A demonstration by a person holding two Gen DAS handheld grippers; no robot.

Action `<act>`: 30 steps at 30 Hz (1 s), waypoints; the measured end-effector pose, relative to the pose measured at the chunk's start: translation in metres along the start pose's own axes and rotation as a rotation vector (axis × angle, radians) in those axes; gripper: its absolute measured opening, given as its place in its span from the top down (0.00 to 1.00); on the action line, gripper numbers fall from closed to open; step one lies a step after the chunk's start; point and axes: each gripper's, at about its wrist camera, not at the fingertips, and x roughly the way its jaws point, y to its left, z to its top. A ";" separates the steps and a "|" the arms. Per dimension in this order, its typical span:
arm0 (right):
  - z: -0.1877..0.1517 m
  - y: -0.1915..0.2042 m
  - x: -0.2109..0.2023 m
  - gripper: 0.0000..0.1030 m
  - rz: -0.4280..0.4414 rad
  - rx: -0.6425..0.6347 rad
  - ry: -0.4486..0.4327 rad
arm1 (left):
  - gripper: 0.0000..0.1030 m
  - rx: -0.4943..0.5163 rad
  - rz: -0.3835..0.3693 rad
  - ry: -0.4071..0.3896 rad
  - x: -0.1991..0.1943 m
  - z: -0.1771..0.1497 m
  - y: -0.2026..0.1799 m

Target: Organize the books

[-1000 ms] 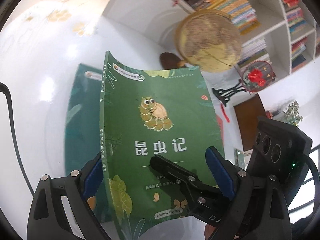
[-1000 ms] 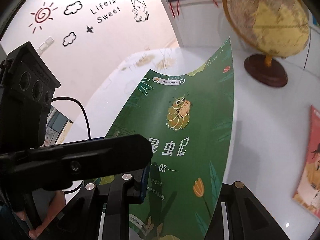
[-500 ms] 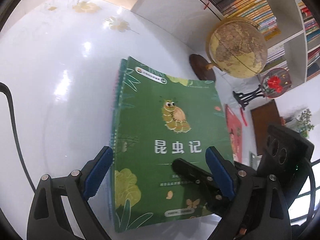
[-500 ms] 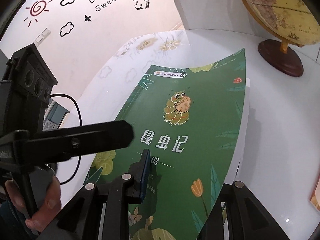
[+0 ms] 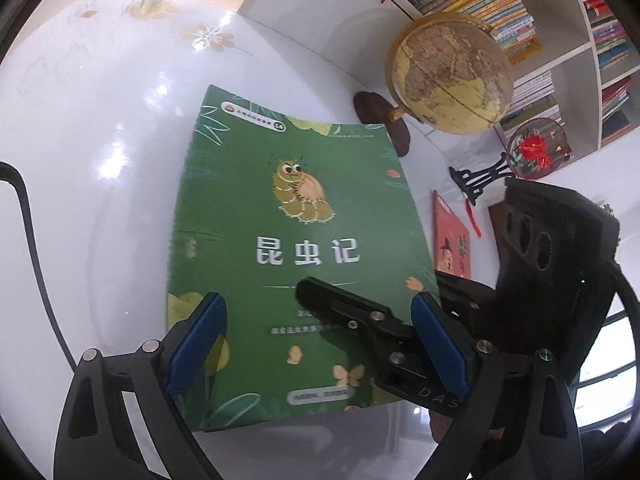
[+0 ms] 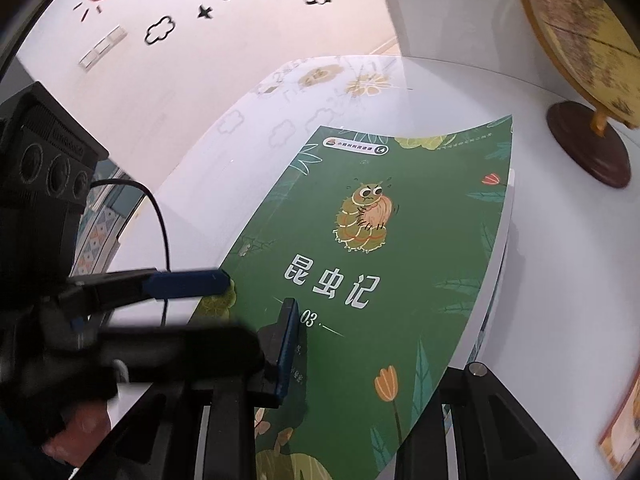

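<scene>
On the white table, the right gripper pinches the green book, lowering it onto another. Next comes release (left gripper hovers wide, empty).

The book has a deep green cover with paler leaves, a yellow-brown caterpillar, white characters, and orange tulips and butterflies near its lower edge. The worktop is glossy white with faint gold flowers. The globe is mottled yellow and brown on a dark brown base. Both tongs are black with blue pads. A second book has a red-orange cover. The wall is off-white with a red sun and black clouds.
</scene>
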 end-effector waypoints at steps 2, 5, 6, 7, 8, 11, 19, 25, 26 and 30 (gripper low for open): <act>-0.001 -0.001 0.001 0.73 0.013 -0.020 0.005 | 0.11 0.006 -0.001 0.002 -0.001 0.000 -0.002; -0.004 -0.003 0.000 0.73 0.029 -0.017 0.010 | 0.11 0.016 0.025 -0.017 -0.008 0.002 -0.002; -0.004 -0.002 -0.001 0.73 0.027 -0.028 0.012 | 0.11 0.016 0.037 -0.025 -0.010 0.002 -0.001; -0.005 -0.002 -0.001 0.73 0.027 -0.033 0.014 | 0.11 0.016 0.048 -0.034 -0.012 0.003 0.001; -0.006 -0.002 -0.001 0.73 0.030 -0.036 0.017 | 0.11 0.015 0.061 -0.038 -0.014 0.004 0.003; -0.006 -0.002 -0.002 0.73 0.032 -0.039 0.029 | 0.11 0.006 0.095 -0.041 -0.015 0.005 0.010; -0.027 -0.023 -0.034 0.62 -0.069 0.072 0.009 | 0.10 0.071 0.151 0.011 -0.008 -0.002 -0.006; -0.059 -0.089 -0.101 0.48 0.006 0.357 -0.168 | 0.09 0.147 0.173 0.049 0.004 -0.013 -0.044; -0.064 -0.099 -0.111 0.48 0.026 0.403 -0.194 | 0.09 0.163 0.170 0.050 0.005 -0.014 -0.052; -0.094 -0.137 -0.155 0.47 -0.012 0.520 -0.282 | 0.09 0.254 0.142 0.056 0.017 -0.024 -0.101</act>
